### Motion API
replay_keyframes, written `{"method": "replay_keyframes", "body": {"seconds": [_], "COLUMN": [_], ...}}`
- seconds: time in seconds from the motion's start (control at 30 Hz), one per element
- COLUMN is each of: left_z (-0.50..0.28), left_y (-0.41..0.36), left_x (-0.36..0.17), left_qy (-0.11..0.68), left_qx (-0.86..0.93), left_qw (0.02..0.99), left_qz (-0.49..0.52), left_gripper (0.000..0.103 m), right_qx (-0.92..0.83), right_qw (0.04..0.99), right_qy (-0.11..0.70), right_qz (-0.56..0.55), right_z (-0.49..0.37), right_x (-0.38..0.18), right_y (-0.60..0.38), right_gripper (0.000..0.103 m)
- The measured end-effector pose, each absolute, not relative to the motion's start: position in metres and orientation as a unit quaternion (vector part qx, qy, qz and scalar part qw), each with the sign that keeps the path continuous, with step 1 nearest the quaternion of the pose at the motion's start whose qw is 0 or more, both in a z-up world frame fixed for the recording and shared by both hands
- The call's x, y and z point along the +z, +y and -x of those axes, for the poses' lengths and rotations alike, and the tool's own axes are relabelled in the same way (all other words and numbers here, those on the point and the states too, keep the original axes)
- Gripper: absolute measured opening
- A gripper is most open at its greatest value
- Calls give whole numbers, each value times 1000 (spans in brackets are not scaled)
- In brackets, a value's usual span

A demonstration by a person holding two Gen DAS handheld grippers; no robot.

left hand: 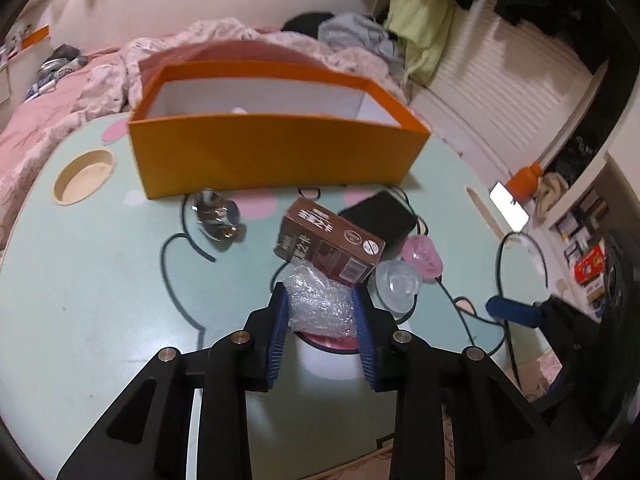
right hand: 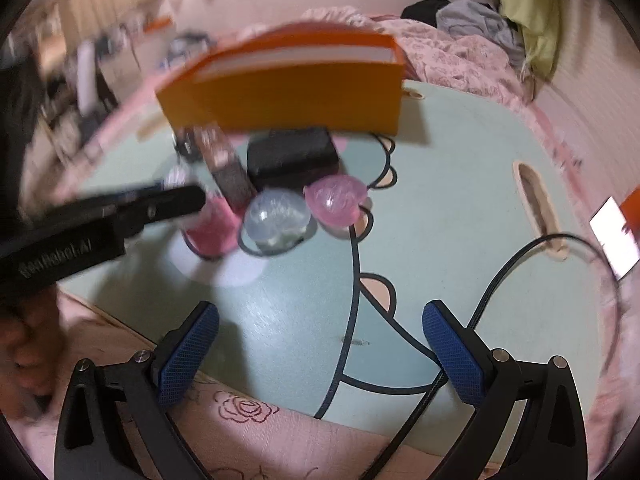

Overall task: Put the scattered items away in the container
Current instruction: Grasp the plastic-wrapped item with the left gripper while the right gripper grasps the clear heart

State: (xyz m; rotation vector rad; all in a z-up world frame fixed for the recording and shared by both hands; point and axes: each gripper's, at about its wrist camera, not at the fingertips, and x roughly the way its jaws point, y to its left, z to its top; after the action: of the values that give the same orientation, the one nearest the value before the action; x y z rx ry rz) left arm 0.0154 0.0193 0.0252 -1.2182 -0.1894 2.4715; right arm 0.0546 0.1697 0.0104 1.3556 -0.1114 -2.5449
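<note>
left gripper (left hand: 322, 304): black linkage arms, blue ribbed pads, silver pivot screws | right gripper (right hand: 320, 354): same build, blue cross-hatched pads | white lettering on black arm, left edge of right wrist view, blurred

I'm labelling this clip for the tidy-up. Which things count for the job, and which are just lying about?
Job: orange box; bubble-wrap wad in the left gripper; brown carton; black case; pink cup; clear cup; shiny metal piece.
Lying about: phone; black cable; bedding.
</note>
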Motion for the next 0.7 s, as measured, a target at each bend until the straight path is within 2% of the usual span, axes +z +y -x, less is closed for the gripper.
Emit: {"method": "replay_keyframes", "body": {"seconds": [0.07, 0.13, 0.2, 0.33, 0.37, 0.4, 0.53, 0.7], "left_z": [-24, -34, -41, -49, -50, -50, -50, -52], "left_y": [12, 6, 3, 0, 0, 0, 0, -1], "left_x": [30, 35, 38, 42, 43, 43, 45, 45], "left_qy": [-82, -86, -88, -81, -79, -78, -80, -82], "left_qx": [886, 894, 900, 907, 908, 909, 912, 913], "left_qw": [189, 183, 177, 165, 165, 164, 161, 161], "left_qz": [415, 400, 388, 379, 377, 376, 370, 367], "left_gripper": [32, 32, 32, 33, 32, 32, 32, 32], "right_qx": [-876, -874, -872, -878, -878, -877, -867, -858], "right_qw": [140, 141, 152, 167, 174, 185, 220, 211], "right_qy": [-102, -128, -118, -79, -77, -76, -75, -76], "right_qz": [-451, -447, -450, -442, -439, -436, -442, -462], "right_z": [-56, -53, -48, -39, -37, -35, -20, -2], "right_x": [13, 15, 17, 27, 30, 32, 32, 24], "right_y": [190, 198, 192, 169, 165, 161, 147, 142], "right_gripper": [93, 85, 71, 59, 50, 46, 42, 41]}}
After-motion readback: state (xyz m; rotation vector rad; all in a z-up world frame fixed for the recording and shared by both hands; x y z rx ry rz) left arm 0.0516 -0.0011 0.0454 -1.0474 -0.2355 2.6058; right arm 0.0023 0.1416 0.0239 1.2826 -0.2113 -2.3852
